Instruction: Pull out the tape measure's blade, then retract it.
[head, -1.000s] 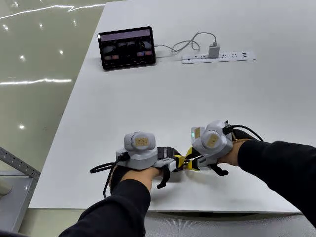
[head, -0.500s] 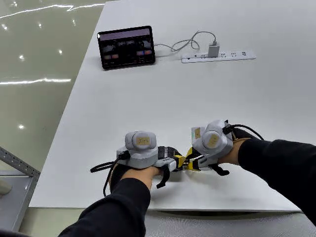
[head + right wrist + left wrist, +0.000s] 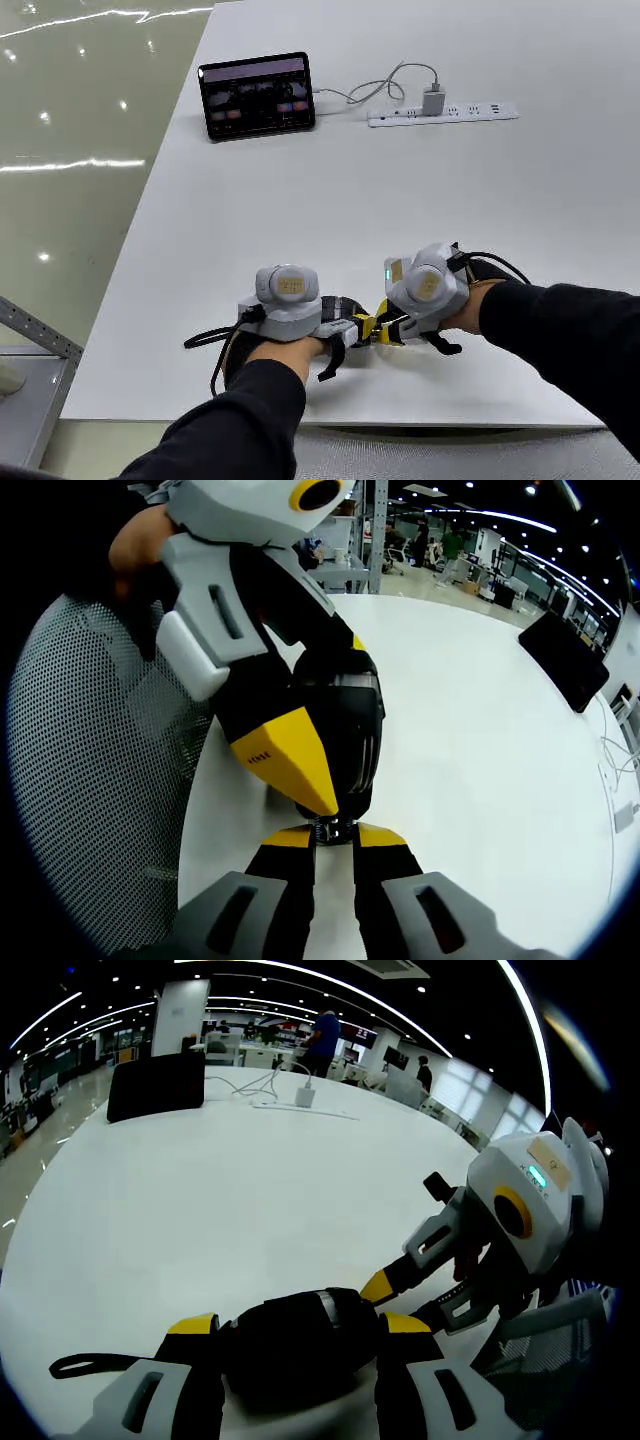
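Near edge of white table [image 3: 330, 200]: tape measure [image 3: 300, 1345], black case, lies on the surface between the two grippers.
Left gripper [image 3: 300, 1323]: jaws spread to the width of the case and clamped on its two sides, yellow tips touching it.
Right gripper [image 3: 333, 838]: jaws nearly together, only a narrow slit between them, pinching the small metal blade hook [image 3: 325, 828] just at the case mouth. Blade itself hardly out; length drawn cannot be read.
Far end of table: tablet [image 3: 256, 96], dark screen, upright; power strip [image 3: 443, 114] beside it, with a cable
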